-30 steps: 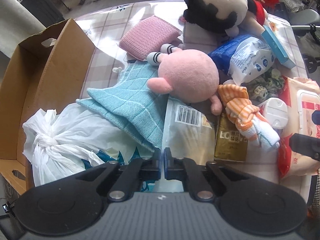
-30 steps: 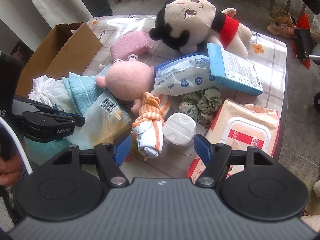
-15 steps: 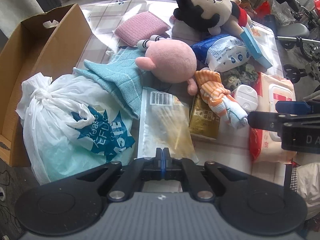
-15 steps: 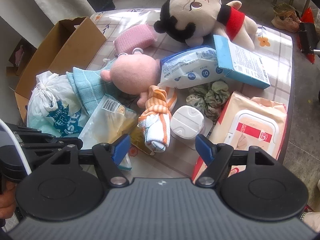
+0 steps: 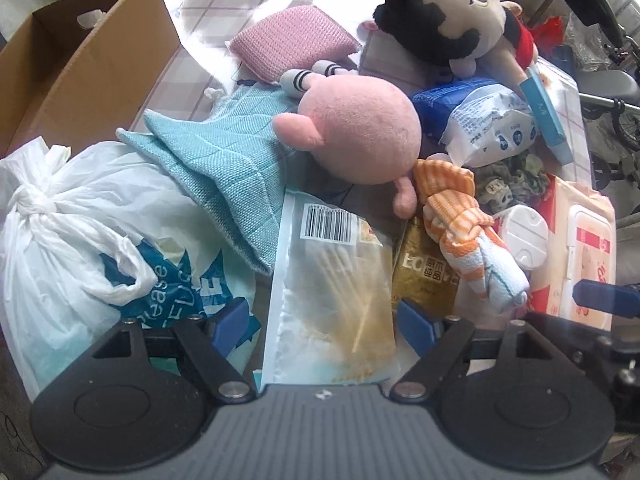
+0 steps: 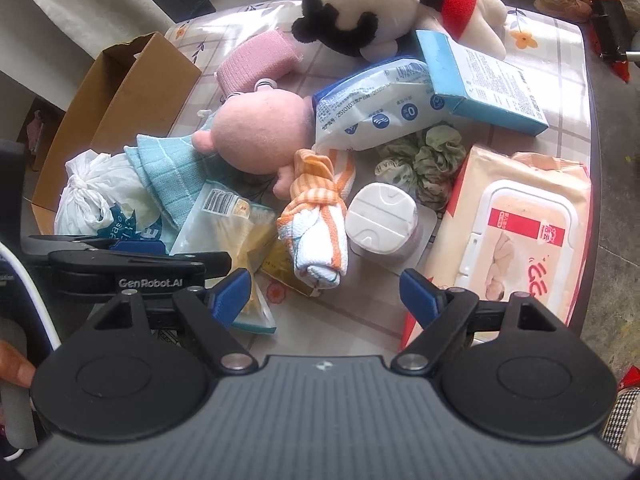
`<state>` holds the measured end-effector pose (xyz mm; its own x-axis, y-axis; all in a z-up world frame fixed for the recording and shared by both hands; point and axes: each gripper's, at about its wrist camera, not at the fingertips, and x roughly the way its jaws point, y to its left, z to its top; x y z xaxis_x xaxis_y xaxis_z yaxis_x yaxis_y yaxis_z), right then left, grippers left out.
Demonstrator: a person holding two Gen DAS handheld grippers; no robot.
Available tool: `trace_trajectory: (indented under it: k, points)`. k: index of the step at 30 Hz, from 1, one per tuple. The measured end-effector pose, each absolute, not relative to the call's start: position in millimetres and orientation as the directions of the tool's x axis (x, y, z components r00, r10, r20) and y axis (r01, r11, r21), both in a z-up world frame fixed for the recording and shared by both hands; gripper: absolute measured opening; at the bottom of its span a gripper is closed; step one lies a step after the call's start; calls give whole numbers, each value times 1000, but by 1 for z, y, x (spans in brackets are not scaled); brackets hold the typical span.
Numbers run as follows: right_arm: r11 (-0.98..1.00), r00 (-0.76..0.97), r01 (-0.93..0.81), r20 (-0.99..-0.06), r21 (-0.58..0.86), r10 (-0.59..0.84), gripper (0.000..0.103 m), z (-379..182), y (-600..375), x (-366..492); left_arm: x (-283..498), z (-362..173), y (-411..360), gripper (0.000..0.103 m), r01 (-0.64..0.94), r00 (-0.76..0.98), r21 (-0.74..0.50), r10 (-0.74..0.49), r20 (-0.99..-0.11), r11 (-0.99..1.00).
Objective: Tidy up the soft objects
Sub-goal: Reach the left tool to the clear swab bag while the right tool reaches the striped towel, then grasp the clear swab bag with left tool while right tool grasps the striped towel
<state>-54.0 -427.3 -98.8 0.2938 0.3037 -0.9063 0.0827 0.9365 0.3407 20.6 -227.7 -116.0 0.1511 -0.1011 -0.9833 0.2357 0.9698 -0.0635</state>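
The left gripper (image 5: 324, 322) is opening its jaws wide over a clear plastic packet with a barcode (image 5: 332, 296), but the pads do not touch it. The right gripper (image 6: 325, 290) is opening wide too, with nothing held. Just ahead of it lies a rolled orange-and-white striped cloth (image 6: 316, 224). A round pink plush toy (image 5: 360, 132) rests on a folded light blue knitted cloth (image 5: 216, 164) in the middle of the checked surface (image 5: 208, 12).
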Motion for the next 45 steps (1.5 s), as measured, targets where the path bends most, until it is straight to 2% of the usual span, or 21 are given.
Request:
trace_trajectory:
  k: [1,3,4,5,8,11,18,23,28,30,31,32,37,43,44,45]
  points:
    - [938,291,85,-909,336,299,82,-99,-429,-53,24,-121,-229,81,227,138,-58,-91,-986,972]
    - [939,293,92,-910,331,292,82,-99,-431,-53,29,-132,-233,71,213,118,-61,-88,-989,975]
    - [940,296,96,-911,328,288,82,-98,-432,-52,30,-135,-236,70,211,108,-63,-87,-990,975]
    - [941,301,99,-911,324,282,82,-98,-434,-51,31,-138,-238,58,211,97,-58,-80,-992,976]
    - [943,316,104,-909,316,270,82,-97,-438,-49,30,-138,-243,40,222,119,-39,-67,-991,974]
    - [940,327,114,-906,322,271,82,-97,-441,-47,26,-134,-246,33,234,124,-8,-38,-992,972]
    - [936,344,75,-890,345,301,81,-97,-434,-30,12,-125,-236,31,189,105,-22,-42,-994,982]
    - [942,317,1,-893,337,319,80,-112,-418,-2,7,-134,-231,39,191,68,-18,-31,-997,981]
    - [950,297,-83,-902,302,312,75,-123,-401,17,10,-140,-231,46,191,40,-38,-46,-998,981]
    - [950,268,-104,-912,294,312,64,-126,-395,22,10,-145,-231,48,188,35,-42,-50,-998,981]
    - [948,256,-106,-913,299,316,63,-126,-394,23,11,-146,-231,49,185,34,-43,-51,-998,982]
    - [948,252,-113,-914,297,317,63,-125,-393,23,11,-149,-231,49,183,33,-44,-51,-998,982]
    - [954,212,-160,-935,253,283,60,-130,-385,27,9,-154,-231,37,188,44,-43,-52,-998,981]
    - [944,114,-255,-963,209,244,60,-151,-373,46,0,-150,-228,36,189,62,-42,-55,-997,981]
    - [943,99,-257,-965,210,242,58,-154,-373,49,-2,-149,-227,37,188,62,-43,-55,-997,981]
    - [942,93,-264,-966,208,240,49,-155,-373,51,-2,-148,-227,37,185,61,-44,-56,-997,982]
